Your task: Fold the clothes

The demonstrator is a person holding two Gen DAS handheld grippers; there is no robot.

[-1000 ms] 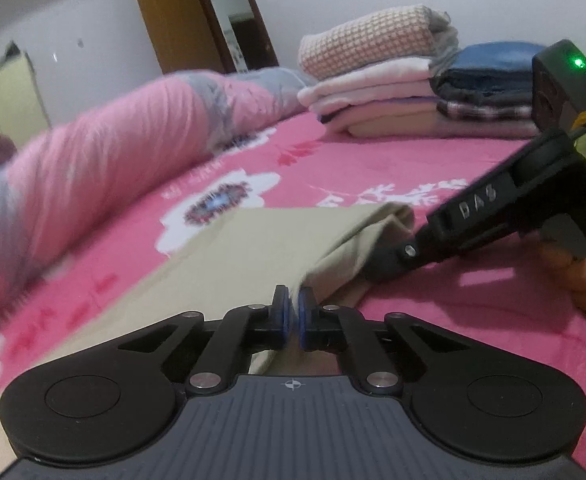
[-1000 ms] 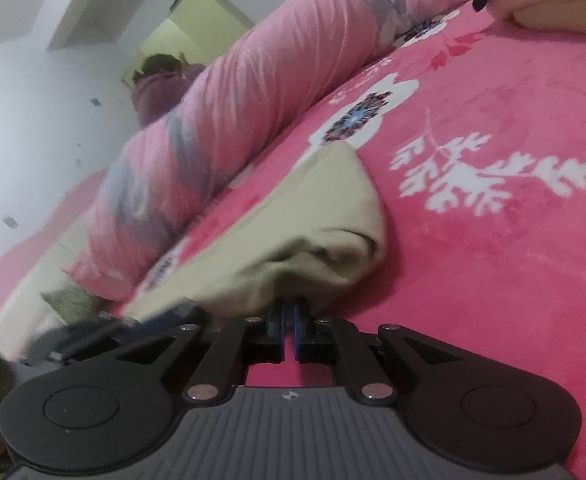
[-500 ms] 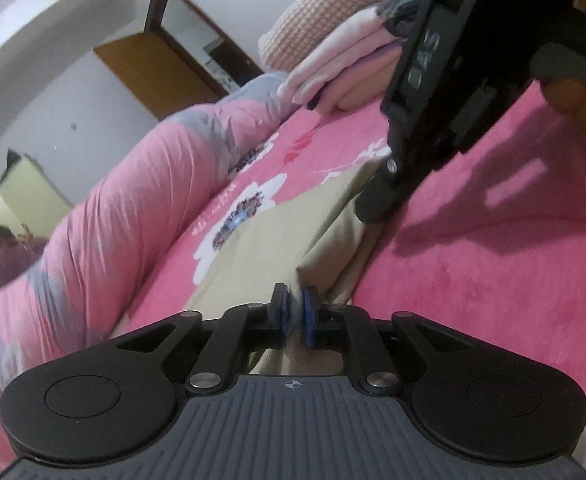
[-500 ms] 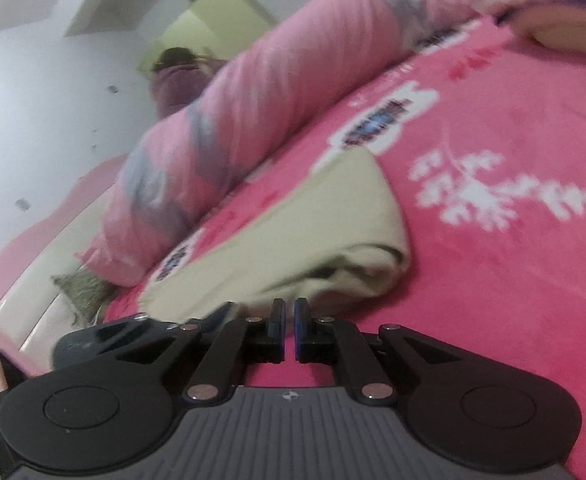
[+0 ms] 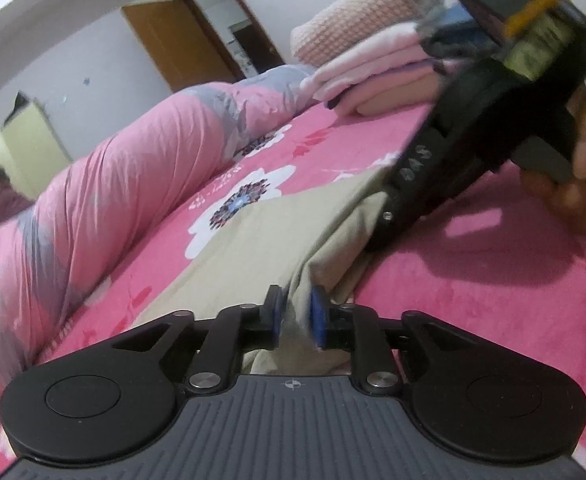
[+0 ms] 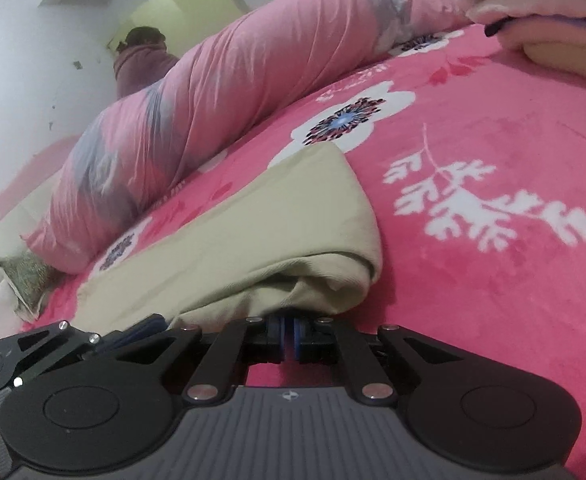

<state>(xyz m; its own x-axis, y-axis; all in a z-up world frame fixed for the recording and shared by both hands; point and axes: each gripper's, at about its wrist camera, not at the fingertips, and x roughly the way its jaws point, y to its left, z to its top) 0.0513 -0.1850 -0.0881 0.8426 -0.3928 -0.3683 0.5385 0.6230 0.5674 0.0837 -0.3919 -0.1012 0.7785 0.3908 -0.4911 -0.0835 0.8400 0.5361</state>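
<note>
A beige garment (image 5: pixel 261 236) lies folded on the pink floral bed cover (image 5: pixel 473 304); its rounded folded edge (image 6: pixel 333 276) faces my right gripper. My left gripper (image 5: pixel 295 316) sits low at the garment's near edge, its jaws a little apart, with a ridge of beige cloth loose between the blue pads (image 5: pixel 318 316). My right gripper (image 6: pixel 289 336) is shut with its tips tucked into the fold of the garment. In the left wrist view the right gripper (image 5: pixel 377 240) reaches down to the same edge farther along, held by a hand (image 5: pixel 585 184).
A long pink and grey rolled duvet (image 5: pixel 105 196) lies along the far side of the bed. A stack of folded clothes (image 5: pixel 377 60) stands at the back right. A person in a purple top (image 6: pixel 141 64) sits beyond the duvet. A wooden door (image 5: pixel 173 36) is behind.
My left gripper's pads have spread apart step by step around the cloth. The right gripper swung across the left view and stays shut at the fold. The garment has settled flatter.
</note>
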